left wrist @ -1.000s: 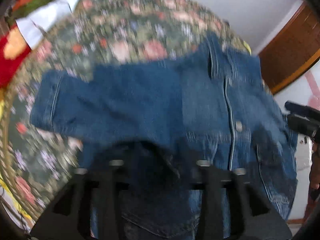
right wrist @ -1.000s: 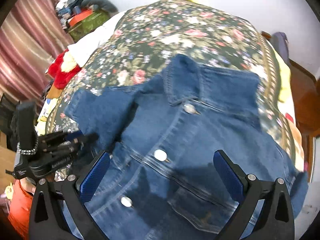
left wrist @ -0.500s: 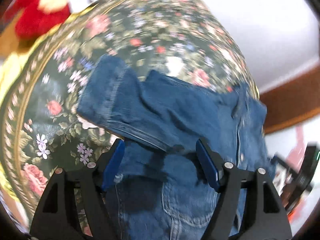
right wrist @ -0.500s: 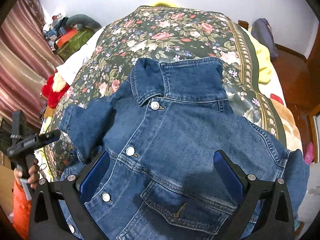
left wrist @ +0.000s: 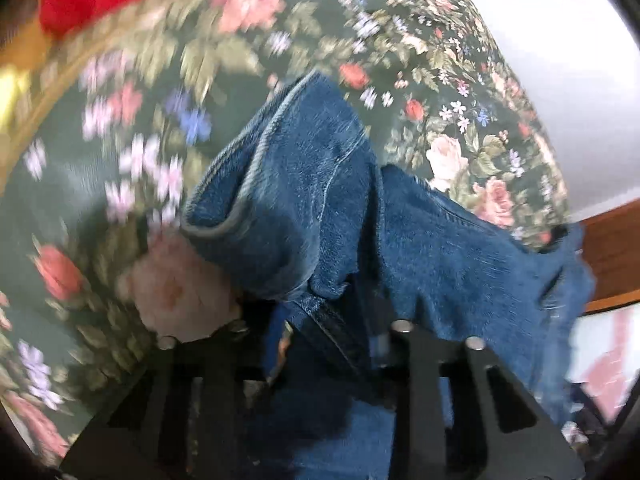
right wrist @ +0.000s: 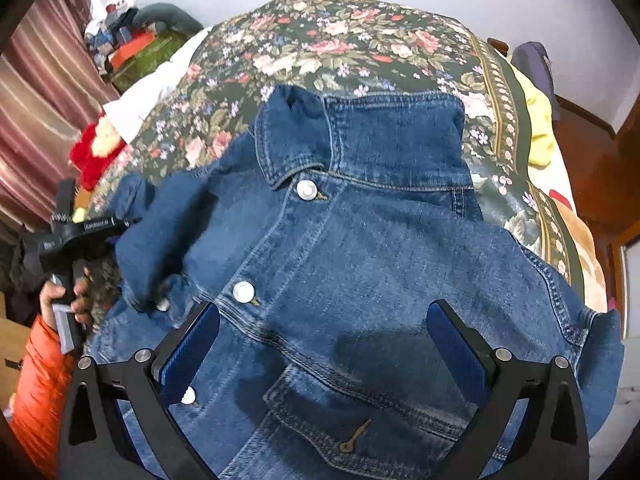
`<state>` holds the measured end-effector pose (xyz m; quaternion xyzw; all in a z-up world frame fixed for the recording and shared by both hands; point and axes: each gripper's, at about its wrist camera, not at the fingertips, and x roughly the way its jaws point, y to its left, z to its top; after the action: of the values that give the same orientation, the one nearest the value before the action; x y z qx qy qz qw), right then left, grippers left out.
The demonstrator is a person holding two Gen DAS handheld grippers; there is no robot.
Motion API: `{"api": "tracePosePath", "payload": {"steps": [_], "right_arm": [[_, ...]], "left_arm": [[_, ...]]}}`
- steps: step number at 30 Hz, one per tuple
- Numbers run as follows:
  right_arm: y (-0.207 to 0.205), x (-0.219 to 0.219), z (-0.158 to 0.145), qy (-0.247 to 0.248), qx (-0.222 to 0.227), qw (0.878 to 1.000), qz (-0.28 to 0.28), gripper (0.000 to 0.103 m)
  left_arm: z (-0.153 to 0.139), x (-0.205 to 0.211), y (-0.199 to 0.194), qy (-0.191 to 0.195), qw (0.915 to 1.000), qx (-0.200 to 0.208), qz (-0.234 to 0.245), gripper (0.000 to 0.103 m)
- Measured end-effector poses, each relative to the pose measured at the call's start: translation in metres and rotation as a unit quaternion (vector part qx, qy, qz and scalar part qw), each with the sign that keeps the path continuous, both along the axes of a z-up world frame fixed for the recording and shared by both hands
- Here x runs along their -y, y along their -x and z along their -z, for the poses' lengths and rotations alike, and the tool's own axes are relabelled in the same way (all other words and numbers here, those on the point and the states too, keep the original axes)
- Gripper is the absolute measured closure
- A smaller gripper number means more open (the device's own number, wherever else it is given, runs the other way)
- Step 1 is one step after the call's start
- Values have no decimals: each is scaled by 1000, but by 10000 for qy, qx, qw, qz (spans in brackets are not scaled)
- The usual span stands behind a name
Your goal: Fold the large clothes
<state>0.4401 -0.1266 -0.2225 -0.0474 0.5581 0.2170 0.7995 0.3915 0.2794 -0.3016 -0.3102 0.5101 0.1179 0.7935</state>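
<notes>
A blue denim jacket lies front up on the floral bedspread, collar at the far side, silver buttons down the middle. My right gripper hovers open and empty over the jacket's chest. My left gripper is shut on the jacket's left sleeve near the armhole; the cuff end lies folded ahead of it. In the right wrist view the left gripper shows at the jacket's left edge, held by a hand in an orange sleeve.
A red plush toy and white cloth lie at the bed's left side. A yellow cloth lies on the right. Curtains hang at left. A wooden door stands beyond the bed.
My left gripper has moved in low and shut on the sleeve; half a second ago it was open above it. My right gripper has stayed open and drifted slightly closer to the jacket.
</notes>
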Motion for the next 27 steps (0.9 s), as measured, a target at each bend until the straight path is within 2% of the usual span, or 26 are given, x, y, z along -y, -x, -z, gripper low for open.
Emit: {"api": "tracePosePath", "payload": {"steps": [1, 3, 6, 12, 17, 21, 27], "right_arm": [[1, 0, 1, 33, 6, 10000, -18, 0], [3, 3, 1, 99, 56, 9999, -28, 0], [6, 10, -4, 56, 127, 9999, 9, 0], [12, 34, -22, -220, 264, 9990, 274, 0], [18, 66, -38, -533, 246, 9967, 559, 0], [27, 94, -48, -565, 309, 9951, 749, 0], [41, 128, -51, -531, 331, 9933, 975, 0]], "left_arm": [[-8, 6, -3, -337, 9994, 2, 58, 83], [-23, 16, -6, -737, 9971, 59, 200, 89], [-57, 36, -9, -1035, 9926, 358, 516, 93], [-134, 99, -4, -1163, 9790, 1178, 1186, 93], [-181, 182, -6, -1133, 9575, 1685, 2049, 99], [-187, 239, -10, -858, 9445, 1711, 2669, 99], [-156, 322, -13, -769, 9215, 1295, 3580, 99]]}}
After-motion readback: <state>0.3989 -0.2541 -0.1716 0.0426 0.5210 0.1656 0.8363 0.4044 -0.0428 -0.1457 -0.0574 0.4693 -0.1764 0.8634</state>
